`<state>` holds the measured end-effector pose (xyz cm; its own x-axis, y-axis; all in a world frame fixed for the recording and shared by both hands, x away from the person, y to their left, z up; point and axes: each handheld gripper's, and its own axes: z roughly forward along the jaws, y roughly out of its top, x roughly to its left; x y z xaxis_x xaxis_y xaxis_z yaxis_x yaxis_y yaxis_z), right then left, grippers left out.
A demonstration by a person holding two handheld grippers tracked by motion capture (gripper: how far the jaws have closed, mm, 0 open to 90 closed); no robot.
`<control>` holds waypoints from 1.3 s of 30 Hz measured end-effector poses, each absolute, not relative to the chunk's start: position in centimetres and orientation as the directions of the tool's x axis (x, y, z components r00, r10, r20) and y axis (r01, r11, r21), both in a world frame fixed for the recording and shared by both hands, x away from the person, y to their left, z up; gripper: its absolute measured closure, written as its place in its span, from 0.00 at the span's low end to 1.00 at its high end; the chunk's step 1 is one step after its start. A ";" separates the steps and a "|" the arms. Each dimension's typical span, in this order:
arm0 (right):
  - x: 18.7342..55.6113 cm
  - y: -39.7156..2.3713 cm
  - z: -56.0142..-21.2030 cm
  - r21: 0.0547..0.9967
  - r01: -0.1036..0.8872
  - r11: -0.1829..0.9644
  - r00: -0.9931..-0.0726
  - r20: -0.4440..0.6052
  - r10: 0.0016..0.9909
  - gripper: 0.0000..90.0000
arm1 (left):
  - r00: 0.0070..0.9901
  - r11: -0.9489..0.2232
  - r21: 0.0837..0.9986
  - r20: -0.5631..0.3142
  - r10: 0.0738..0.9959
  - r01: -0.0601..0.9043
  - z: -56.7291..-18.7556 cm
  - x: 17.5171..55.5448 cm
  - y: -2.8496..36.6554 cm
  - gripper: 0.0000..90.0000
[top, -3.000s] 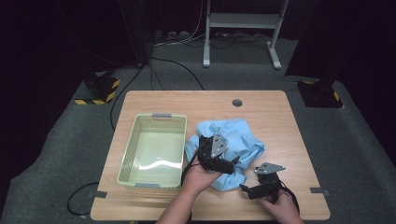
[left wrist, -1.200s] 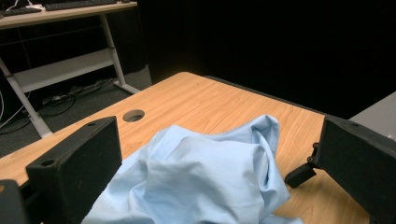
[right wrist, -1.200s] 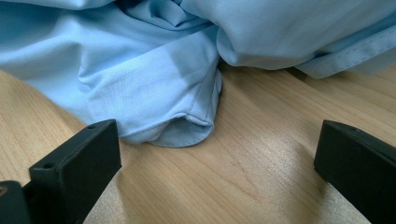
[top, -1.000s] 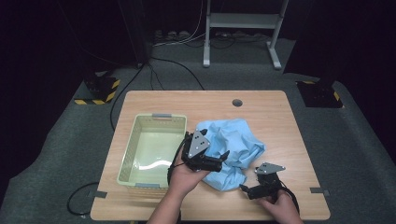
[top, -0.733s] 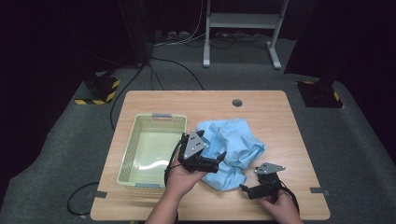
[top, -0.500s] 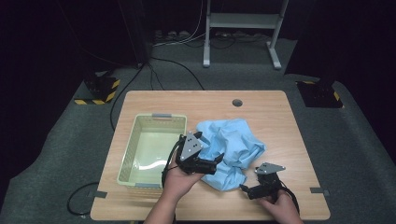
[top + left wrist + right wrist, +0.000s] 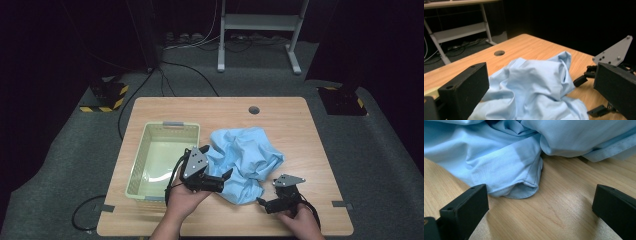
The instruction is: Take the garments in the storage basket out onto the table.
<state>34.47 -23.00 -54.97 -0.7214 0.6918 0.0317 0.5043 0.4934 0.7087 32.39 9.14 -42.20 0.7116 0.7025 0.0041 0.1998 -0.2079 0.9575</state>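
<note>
Beside basket [image 7: 161,159], cloth [image 7: 245,161] lying crumpled on table [image 7: 300,120]; both tongs spread, gripping nothing; packing not begun.

We see a light blue cloth [image 7: 247,160] lying crumpled in loose, raised folds on the wooden table, just beside the pale green basket, its hemmed corner [image 7: 524,187] flat on the wood

Overhead light brightens the wooden table [image 7: 280,120] against dark surroundings; close black fingers [image 7: 464,207] blur softly.
</note>
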 end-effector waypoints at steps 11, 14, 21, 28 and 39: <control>34.5 -23.0 -55.0 0.709 0.504 0.493 -0.721 0.032 0.692 0.00 | 0.719 -0.188 0.962 -0.013 0.695 0.198 -42.5 31.4 10.2 0.01; 34.5 -23.0 -55.0 0.708 0.504 0.494 -0.721 0.031 0.692 0.00 | 0.718 -0.198 0.959 -0.008 0.696 0.202 -42.4 31.2 10.3 0.01; 34.5 -23.0 -55.0 0.709 0.504 0.492 -0.721 0.033 0.692 0.00 | 0.729 -0.227 0.947 -0.011 0.684 0.227 -42.6 31.7 9.8 0.01; 34.5 -23.0 -55.0 0.709 0.506 0.491 -0.721 0.035 0.692 0.00 | 0.735 -0.222 0.948 -0.016 0.678 0.226 -43.4 31.4 8.9 0.01; 34.5 -23.0 -55.0 0.709 0.504 0.493 -0.721 0.032 0.692 0.00 | 0.744 -0.223 0.944 -0.033 0.667 0.242 -45.9 29.4 8.0 0.01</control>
